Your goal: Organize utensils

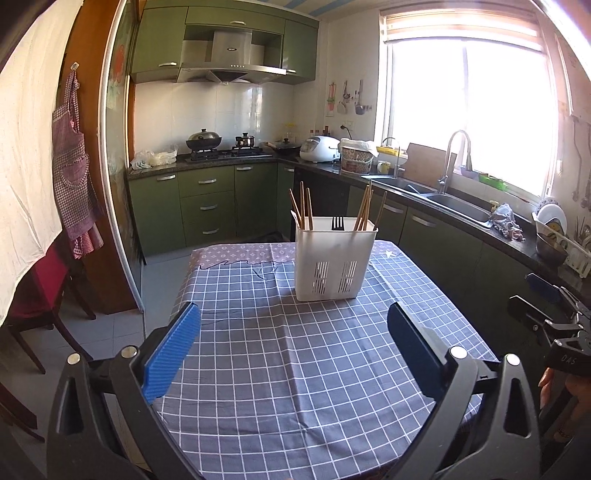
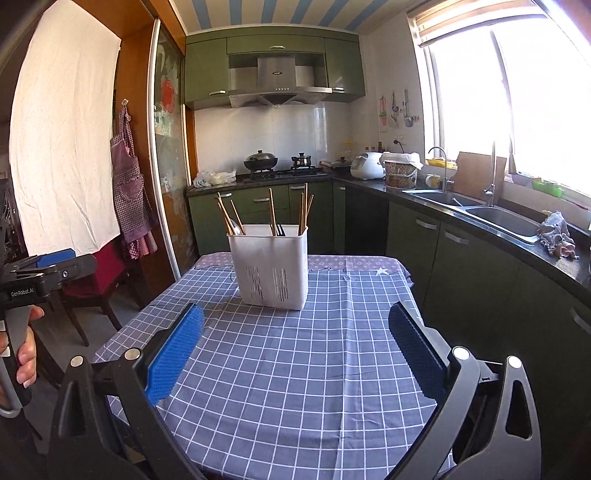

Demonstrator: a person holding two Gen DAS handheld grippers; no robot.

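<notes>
Fingers [image 1: 173, 354] spread wide; nothing blocks the caddy [image 1: 334, 264].

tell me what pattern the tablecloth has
Blue-grey tablecloth with a white grid check; clearest in the right wrist view.

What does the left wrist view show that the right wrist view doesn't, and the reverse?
Left wrist only: a dish rack at the counter's far right, and the right tongs at the frame's right edge. Right wrist only: the striped ceiling, and the left tongs with a hand on the handle. Both: the white utensil holder with chopsticks on the checked tablecloth, and open, empty tongs.
</notes>
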